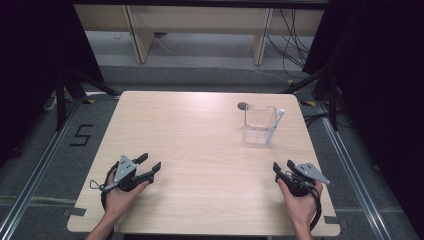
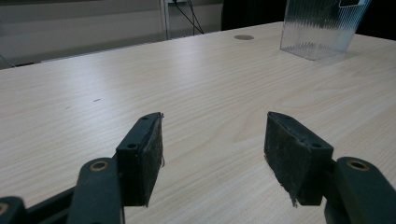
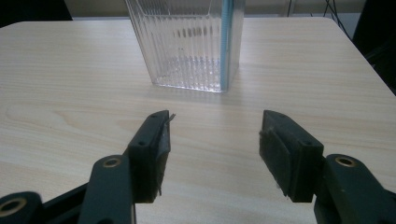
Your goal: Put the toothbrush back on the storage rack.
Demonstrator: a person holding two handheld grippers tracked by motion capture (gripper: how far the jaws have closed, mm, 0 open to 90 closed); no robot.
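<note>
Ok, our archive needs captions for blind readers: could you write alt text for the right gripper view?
The right gripper hangs with its two black jaws open over a pale wooden table, aimed at a clear ribbed plastic container standing just ahead. A light blue stick shows at the container's right corner.

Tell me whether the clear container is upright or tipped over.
Upright: the clear container stands on its base on the table, opening upward, a light-blue stick leaning at its right side.
</note>
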